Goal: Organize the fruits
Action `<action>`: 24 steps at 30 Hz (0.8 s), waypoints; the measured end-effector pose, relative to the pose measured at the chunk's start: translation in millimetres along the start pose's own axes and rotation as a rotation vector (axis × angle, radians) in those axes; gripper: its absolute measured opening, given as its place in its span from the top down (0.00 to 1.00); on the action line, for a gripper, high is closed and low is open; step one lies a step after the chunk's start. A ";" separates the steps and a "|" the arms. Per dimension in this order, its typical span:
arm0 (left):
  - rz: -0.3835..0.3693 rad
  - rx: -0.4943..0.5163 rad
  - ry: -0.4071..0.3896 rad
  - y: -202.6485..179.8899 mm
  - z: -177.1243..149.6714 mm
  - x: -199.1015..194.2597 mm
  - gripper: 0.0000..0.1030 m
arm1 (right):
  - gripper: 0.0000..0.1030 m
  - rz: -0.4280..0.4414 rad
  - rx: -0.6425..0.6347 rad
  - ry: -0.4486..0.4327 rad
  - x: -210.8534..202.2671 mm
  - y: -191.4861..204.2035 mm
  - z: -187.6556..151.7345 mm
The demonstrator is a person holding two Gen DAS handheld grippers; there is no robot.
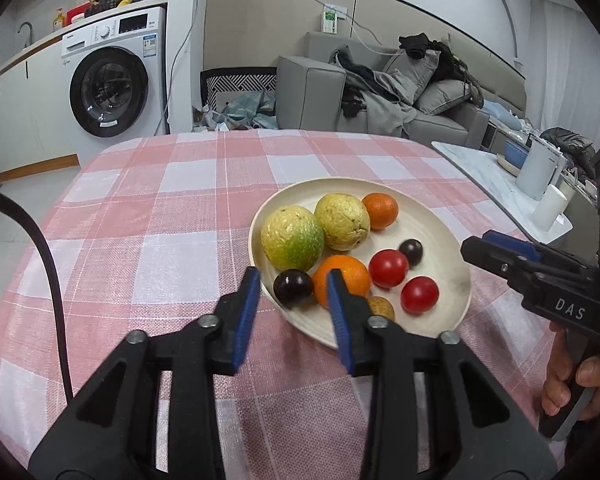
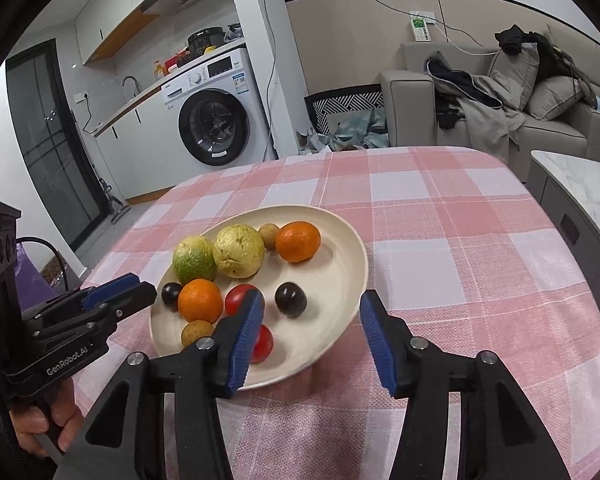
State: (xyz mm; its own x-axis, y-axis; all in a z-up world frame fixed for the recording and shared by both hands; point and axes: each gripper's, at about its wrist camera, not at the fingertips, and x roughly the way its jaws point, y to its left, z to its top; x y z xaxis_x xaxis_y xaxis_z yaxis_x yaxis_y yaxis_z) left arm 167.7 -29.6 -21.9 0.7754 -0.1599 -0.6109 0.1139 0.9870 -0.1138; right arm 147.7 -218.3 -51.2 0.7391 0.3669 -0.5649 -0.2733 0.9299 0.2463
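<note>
A cream oval plate (image 1: 452, 256) (image 2: 340, 248) sits on the pink checked tablecloth. It holds two yellow-green guavas (image 1: 291, 238) (image 2: 239, 251), two oranges (image 1: 346, 276) (image 2: 299, 241), two red tomatoes (image 1: 388, 268) (image 2: 237, 298), two dark plums (image 1: 293, 288) (image 2: 290, 299) and small brown longans (image 1: 382, 307) (image 2: 195, 332). My left gripper (image 1: 293, 298) is open and empty, just above the plate's near-left rim. My right gripper (image 2: 312, 322) is open and empty over the plate's near edge; it also shows in the left wrist view (image 1: 500, 256).
The table (image 1: 139, 240) ends at a rounded far edge. Beyond it stand a washing machine (image 1: 111, 80), a grey sofa (image 1: 380, 88) with clothes, and a marble side table (image 1: 496, 184) with white containers to the right.
</note>
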 end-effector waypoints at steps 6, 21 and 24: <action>-0.014 -0.011 -0.094 4.1 -4.6 -37.8 0.03 | 0.09 -0.005 -0.064 -0.023 -21.5 3.4 -4.0; 0.025 0.044 -0.200 -7.6 -40.0 -95.0 0.01 | 0.00 0.098 -0.143 -0.143 -67.9 13.7 -25.1; 0.019 0.038 -0.210 -8.0 -42.4 -96.7 0.01 | 0.00 0.105 -0.141 -0.175 -73.0 13.2 -27.4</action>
State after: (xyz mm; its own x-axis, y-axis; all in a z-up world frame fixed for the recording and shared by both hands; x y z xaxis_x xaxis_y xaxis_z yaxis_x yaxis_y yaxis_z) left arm 65.4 -22.7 4.9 0.8896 -0.1374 -0.4356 0.1179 0.9904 -0.0716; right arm 73.2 -232.1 -28.3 0.7941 0.4624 -0.3945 -0.4281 0.8862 0.1771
